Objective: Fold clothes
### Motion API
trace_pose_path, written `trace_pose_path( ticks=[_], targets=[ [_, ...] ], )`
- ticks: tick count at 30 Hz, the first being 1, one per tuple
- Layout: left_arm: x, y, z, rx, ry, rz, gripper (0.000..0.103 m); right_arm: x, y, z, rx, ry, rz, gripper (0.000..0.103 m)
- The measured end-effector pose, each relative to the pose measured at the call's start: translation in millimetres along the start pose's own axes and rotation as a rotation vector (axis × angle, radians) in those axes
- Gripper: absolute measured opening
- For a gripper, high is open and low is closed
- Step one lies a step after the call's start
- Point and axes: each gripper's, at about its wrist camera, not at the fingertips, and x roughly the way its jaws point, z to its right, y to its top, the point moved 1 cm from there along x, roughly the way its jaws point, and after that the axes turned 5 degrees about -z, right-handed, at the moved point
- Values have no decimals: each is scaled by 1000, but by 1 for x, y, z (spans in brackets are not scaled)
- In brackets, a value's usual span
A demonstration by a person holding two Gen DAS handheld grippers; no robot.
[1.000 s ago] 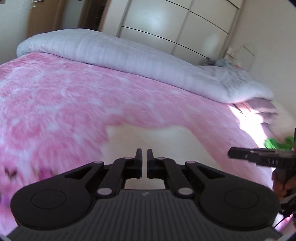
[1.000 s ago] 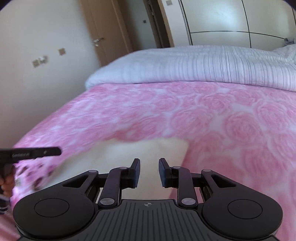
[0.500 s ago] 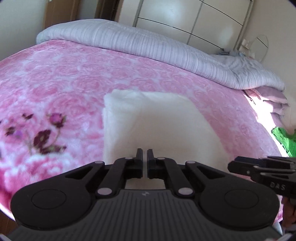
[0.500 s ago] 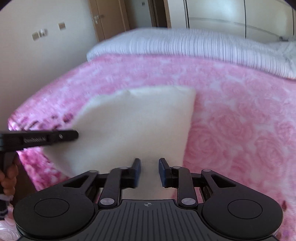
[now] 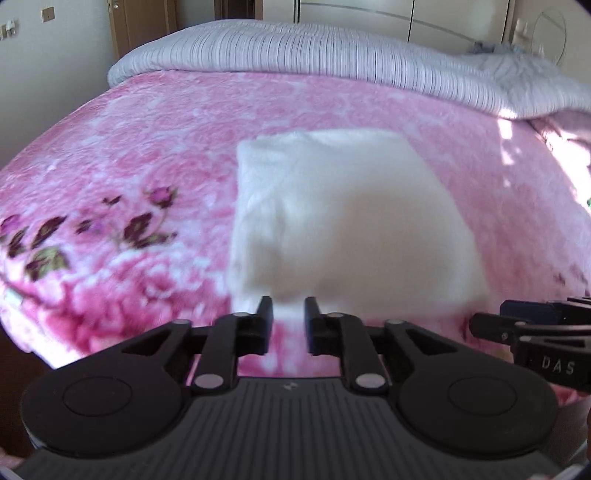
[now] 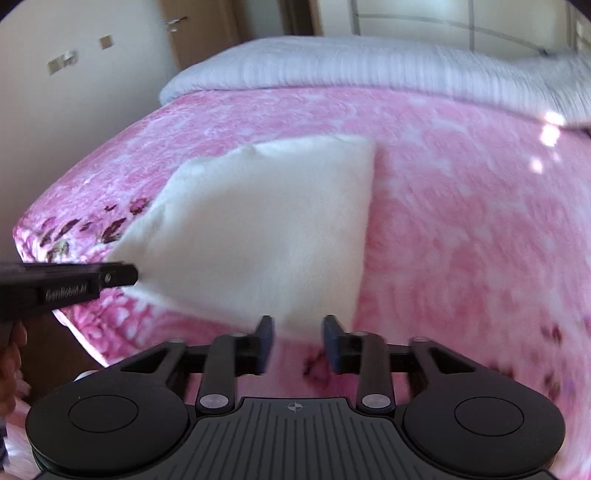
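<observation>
A folded white fluffy garment [image 5: 343, 214] lies flat on the pink rose-pattern blanket [image 5: 147, 147]; it also shows in the right wrist view [image 6: 266, 236]. My left gripper [image 5: 288, 314] is open and empty just short of the garment's near edge, its jaws a small gap apart. My right gripper [image 6: 298, 332] is open and empty at the garment's near right corner. The left gripper also shows in the right wrist view [image 6: 110, 275] by the garment's left corner. The right gripper also shows in the left wrist view [image 5: 491, 326] at the lower right.
A rolled grey striped duvet [image 5: 332, 62] lies across the far end of the bed. The bed's near edge [image 6: 74, 325] drops off at the left. White wardrobe doors [image 6: 424, 18] and a wooden door [image 6: 192, 29] stand behind.
Both grippers have pulled back toward the bed's near edge and their jaws have opened wider. The left jaws were shut before. The folded garment now lies flat ahead of them.
</observation>
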Motion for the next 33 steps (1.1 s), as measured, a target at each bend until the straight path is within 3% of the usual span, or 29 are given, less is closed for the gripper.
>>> trace_pose_path(
  ticks=[6, 12, 22, 28, 33],
  targets=[
    [-26, -27, 23, 32, 26, -30, 27, -18, -20, 2, 36, -14, -27, 48],
    [-54, -38, 47, 75, 42, -6, 33, -37, -32, 11, 67, -48, -3, 51],
    [-81, -48, 58, 65, 107, 21, 36, -46, -43, 6, 32, -35, -28, 53],
    [-92, -54, 54, 86, 99, 57, 40, -52, -48, -9, -6, -46, -11, 53],
    [-96, -63, 46, 110, 28, 96, 41, -66, -56, -23, 5, -100, 22, 53]
  ],
)
